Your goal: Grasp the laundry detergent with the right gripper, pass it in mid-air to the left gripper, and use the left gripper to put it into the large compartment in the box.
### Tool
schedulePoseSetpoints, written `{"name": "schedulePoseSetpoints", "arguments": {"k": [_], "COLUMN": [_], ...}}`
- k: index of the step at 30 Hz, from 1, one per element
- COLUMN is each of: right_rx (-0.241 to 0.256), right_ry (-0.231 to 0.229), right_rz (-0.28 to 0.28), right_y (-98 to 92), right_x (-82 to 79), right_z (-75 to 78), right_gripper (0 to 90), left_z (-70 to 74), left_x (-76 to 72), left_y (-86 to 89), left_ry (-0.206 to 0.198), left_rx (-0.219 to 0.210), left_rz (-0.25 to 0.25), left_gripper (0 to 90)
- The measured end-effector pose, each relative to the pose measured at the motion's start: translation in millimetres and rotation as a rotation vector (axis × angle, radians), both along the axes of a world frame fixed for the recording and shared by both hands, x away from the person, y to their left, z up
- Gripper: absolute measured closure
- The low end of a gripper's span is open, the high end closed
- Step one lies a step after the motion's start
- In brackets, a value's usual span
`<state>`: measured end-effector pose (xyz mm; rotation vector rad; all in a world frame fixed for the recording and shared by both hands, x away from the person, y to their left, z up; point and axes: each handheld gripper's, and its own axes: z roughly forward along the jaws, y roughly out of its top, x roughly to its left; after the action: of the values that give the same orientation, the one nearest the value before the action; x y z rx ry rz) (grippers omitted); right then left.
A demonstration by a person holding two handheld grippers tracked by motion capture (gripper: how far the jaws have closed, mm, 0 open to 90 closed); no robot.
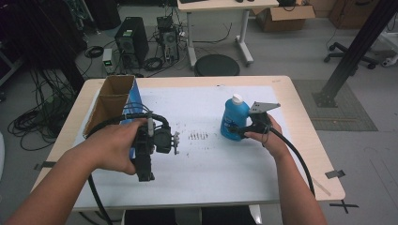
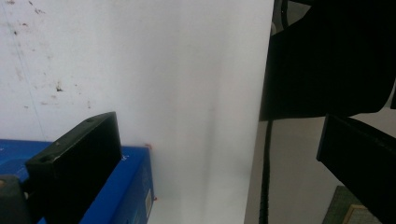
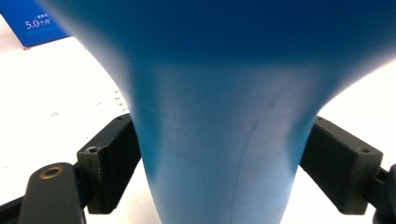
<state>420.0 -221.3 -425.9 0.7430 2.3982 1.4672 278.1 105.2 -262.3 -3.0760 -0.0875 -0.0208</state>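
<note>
Blue bottle (image 1: 233, 118): my right gripper (image 1: 247, 129) pinches it upright on the table (image 1: 300, 140); lifting remains; left gripper (image 2: 219, 154) spread, idle.

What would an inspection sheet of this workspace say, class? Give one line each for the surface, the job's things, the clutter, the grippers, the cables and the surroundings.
Surface: wooden table under a white sheet with dark specks near its middle.
Job's things: blue bottle with a white cap, upright at the right; open blue carton at the left.
Clutter: nothing seen.
Grippers: right gripper has its jaws against both sides of the bottle's narrow part; left gripper is open, one jaw over the carton's edge.
Cables: one black cable trails from each gripper off the near edge.
Surroundings: computer tower, round stool, second desk and floor wiring behind.
</note>
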Motion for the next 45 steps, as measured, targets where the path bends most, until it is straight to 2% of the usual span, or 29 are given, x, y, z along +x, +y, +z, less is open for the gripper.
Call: {"name": "schedulePoseSetpoints", "arguments": {"k": [7,18,29,31,35,45], "right_rx": [0.006,0.005,0.012,0.034,0.031,0.02], "right_ry": [-0.007,-0.003,-0.011,-0.009,-0.01,-0.026], "right_rz": [0.001,0.016,0.026,0.023,0.026,0.029], "right_y": [-0.3,0.7,0.3,-0.9,-0.7,-0.3], "right_x": [0.0,-0.3,-0.9,-1.1,-1.1,-1.1], "right_z": [0.9,-0.3,-1.3,-0.8,-2.4,-1.6], "right_gripper": [22.3,24.4,33.7,36.9,41.4,45.6], "left_z": [0.1,-0.3,-1.2,-1.2,-0.3,-0.5], "left_x": [0.6,1.6,1.9,1.3,0.6,2.1], "left_y": [-0.4,-1.2,-0.3,-0.8,-2.0,-2.7], "left_ry": [-0.002,0.001,-0.002,0.005,0.005,-0.002], "left_rx": [0.001,0.005,0.005,-0.001,-0.007,-0.009], "left_rz": [-0.003,-0.003,0.0,-0.003,-0.008,-0.009], "left_gripper": [0.4,0.5,0.5,0.5,0.5,0.5]}}
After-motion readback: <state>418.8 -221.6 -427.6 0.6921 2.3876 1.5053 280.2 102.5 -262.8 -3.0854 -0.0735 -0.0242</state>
